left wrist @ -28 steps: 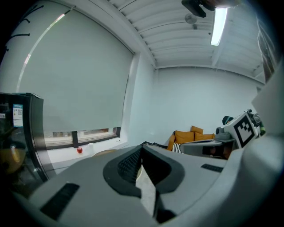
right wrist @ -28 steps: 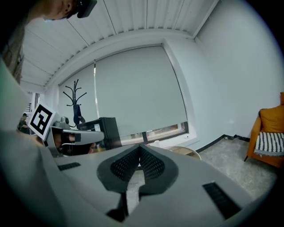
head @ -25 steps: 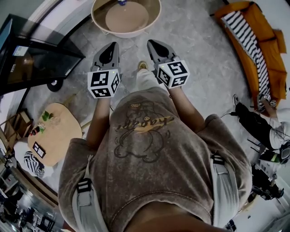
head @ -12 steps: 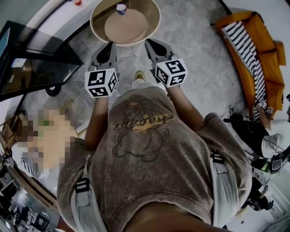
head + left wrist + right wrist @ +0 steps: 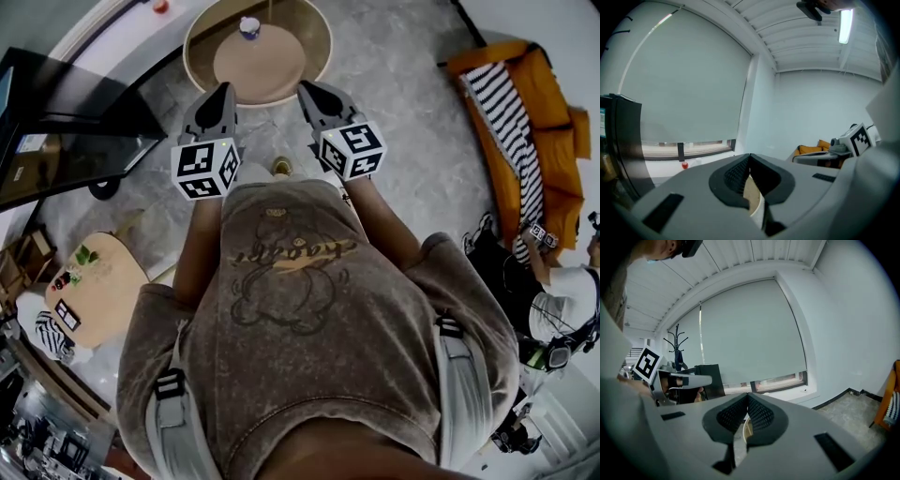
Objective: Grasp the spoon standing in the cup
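A small white cup (image 5: 249,26) stands on the far part of a round tan table (image 5: 281,70) at the top of the head view. The spoon is too small to make out there. My left gripper (image 5: 223,91) and right gripper (image 5: 309,89) hang side by side at the table's near rim, well short of the cup. Both are shut with nothing between the jaws. In the left gripper view the left gripper (image 5: 749,155) points at a window wall, with the table's rim (image 5: 753,201) showing under the pads. The right gripper (image 5: 748,394) looks the same in its own view.
A black cabinet (image 5: 56,131) stands to the left, with a small wooden side table (image 5: 98,281) nearer. An orange sofa (image 5: 539,141) with a striped cushion lines the right side. Another person (image 5: 562,314) sits at the right. Grey stone floor surrounds the round table.
The person has walked forward. The round table and cup have slid down the head view towards both grippers, which now reach the table's near rim. Both grippers stay shut.
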Demonstrator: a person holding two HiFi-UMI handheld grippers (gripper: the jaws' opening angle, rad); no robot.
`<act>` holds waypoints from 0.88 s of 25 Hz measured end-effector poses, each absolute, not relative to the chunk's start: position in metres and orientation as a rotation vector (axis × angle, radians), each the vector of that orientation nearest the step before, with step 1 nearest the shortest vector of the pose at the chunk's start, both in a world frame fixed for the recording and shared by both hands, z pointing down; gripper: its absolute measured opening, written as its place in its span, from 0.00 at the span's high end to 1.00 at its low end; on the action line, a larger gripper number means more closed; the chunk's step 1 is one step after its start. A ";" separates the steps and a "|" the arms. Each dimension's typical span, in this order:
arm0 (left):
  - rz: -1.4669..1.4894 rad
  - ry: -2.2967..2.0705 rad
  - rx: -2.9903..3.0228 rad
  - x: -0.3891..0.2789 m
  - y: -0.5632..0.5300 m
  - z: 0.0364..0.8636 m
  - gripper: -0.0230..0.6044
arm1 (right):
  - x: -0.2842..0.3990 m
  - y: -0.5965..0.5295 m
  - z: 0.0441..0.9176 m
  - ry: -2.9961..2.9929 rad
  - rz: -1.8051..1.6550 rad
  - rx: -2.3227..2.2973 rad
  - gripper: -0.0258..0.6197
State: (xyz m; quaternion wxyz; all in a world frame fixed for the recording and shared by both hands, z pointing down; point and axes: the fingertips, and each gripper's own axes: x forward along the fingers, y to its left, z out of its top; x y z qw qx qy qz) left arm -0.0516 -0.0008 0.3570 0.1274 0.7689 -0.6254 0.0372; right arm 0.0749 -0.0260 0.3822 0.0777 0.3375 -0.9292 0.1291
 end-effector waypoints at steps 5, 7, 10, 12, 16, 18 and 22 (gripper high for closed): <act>0.112 -1.820 2.236 -0.056 -0.027 0.359 0.94 | 0.074 -0.049 0.389 -2.771 0.405 1.015 0.93; 0.116 -1.817 2.240 -0.058 -0.036 0.360 0.94 | 0.073 -0.058 0.390 -2.765 0.413 1.019 0.93; 0.121 -1.805 2.259 -0.060 -0.053 0.359 0.94 | 0.071 -0.073 0.392 -2.756 0.418 1.037 0.93; 0.122 -1.792 2.268 -0.063 -0.065 0.361 0.94 | 0.067 -0.084 0.393 -2.754 0.422 1.049 0.93; 0.126 -1.759 2.291 -0.073 -0.091 0.364 0.94 | 0.054 -0.108 0.394 -2.748 0.428 1.068 0.93; 0.129 -1.742 2.303 -0.077 -0.103 0.364 0.94 | 0.048 -0.119 0.393 -2.741 0.431 1.081 0.93; 0.133 -1.715 2.317 -0.087 -0.128 0.365 0.94 | 0.039 -0.141 0.391 -2.731 0.434 1.112 0.93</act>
